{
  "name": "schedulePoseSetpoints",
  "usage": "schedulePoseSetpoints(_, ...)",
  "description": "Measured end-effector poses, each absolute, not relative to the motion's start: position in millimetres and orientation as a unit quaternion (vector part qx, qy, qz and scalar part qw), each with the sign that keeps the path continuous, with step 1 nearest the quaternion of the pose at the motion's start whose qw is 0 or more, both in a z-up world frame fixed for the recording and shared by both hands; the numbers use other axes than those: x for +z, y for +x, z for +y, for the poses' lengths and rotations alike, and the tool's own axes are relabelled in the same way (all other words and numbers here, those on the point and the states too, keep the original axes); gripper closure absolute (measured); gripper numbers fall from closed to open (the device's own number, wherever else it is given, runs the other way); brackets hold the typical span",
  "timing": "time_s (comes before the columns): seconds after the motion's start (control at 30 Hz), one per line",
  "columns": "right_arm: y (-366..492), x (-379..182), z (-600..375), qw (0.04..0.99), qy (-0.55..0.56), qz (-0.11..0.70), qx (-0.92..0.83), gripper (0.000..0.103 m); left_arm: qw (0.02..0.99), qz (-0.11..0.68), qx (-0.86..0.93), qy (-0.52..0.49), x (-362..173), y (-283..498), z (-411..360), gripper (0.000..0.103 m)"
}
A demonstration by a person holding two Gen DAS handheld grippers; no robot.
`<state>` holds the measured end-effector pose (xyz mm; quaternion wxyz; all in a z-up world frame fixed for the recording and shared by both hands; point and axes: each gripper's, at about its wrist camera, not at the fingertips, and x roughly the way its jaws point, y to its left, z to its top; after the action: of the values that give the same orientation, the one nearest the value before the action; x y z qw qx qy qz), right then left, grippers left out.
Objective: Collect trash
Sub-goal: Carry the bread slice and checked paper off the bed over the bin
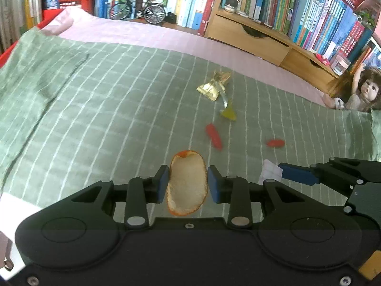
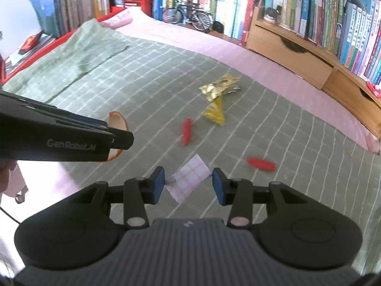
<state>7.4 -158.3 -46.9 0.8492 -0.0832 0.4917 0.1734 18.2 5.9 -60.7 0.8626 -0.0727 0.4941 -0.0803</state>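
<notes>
We have two pieces of trash in hand. The orange peel point(image 1: 187, 183) sits upright between the pads of our left gripper point(image 1: 188, 184), pith side facing the camera, and the pads press on both its edges — a narrow, firm hold. The checked scrap of paper point(image 2: 189, 181) lies between the fingers of our right gripper point(image 2: 188, 183); its left corner meets the left pad, but whether the right pad touches it we cannot tell, so we cannot say for sure that it is gripped.

Both pieces look lifted clear of the green checked cloth point(image 1: 107, 100), so we judge the pick-up step done and the carry-off step in hand. No bin shows in either view; the next move calls for finding one, keeping both grips as they are, and releasing over it.

More trash waits on the cloth. From the peel in the left view, one red wrapper point(image 1: 213, 135) lies near at 1 o'clock, a second red wrapper point(image 1: 275, 143) at 2 o'clock, and farther along 1 o'clock the yellow scrap point(image 1: 229, 114) and the gold foil packet point(image 1: 215, 85) — touching each other. These call for a return trip.
</notes>
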Motion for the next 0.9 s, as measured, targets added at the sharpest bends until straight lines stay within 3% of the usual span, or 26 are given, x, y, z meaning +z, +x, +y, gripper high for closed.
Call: schedulePoseSetpoints(0.9, -137, -34, -66, 0.816, -0.065, 0.518, 0.249, 0.054, 0.847, 0.524, -0.013, -0.085, -73, -174, 117, 0.07)
